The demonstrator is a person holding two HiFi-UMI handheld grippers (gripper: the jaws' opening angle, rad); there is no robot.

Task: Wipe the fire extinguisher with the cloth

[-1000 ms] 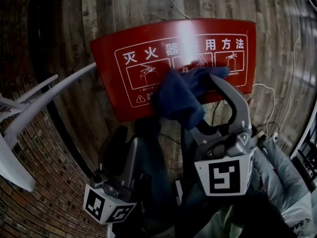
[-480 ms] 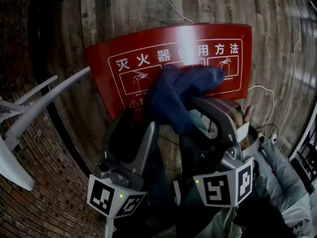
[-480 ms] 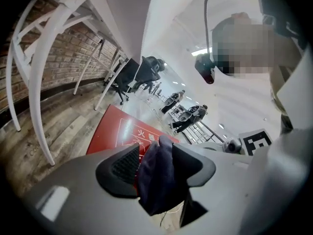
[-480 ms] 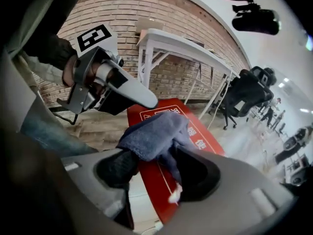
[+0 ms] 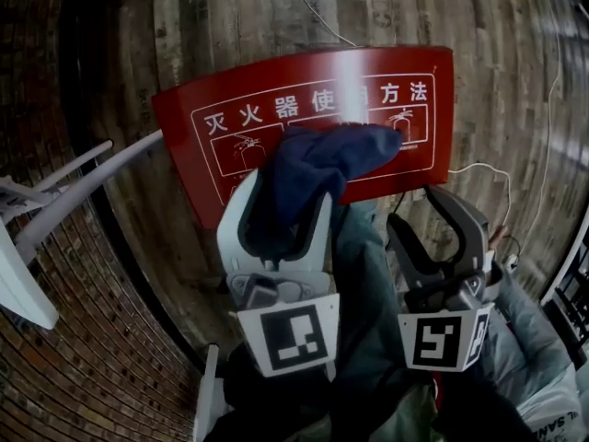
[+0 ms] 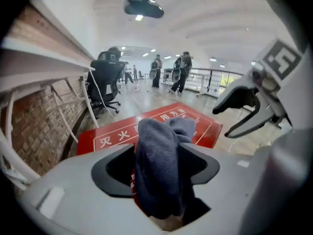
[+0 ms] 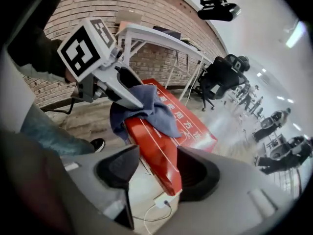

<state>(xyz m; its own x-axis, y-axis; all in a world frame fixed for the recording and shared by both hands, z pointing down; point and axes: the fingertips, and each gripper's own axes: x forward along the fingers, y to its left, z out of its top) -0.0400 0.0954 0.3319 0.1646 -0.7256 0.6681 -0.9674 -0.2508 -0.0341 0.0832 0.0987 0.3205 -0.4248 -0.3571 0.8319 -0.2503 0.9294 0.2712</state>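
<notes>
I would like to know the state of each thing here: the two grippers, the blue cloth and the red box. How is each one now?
left gripper: open, jaws have just been opening, the blue cloth between them.
right gripper: open and empty, jaws have just been closing somewhat.
blue cloth: bunched, draped on the red box.
red box: lying on the wooden floor, printed face up.
</notes>
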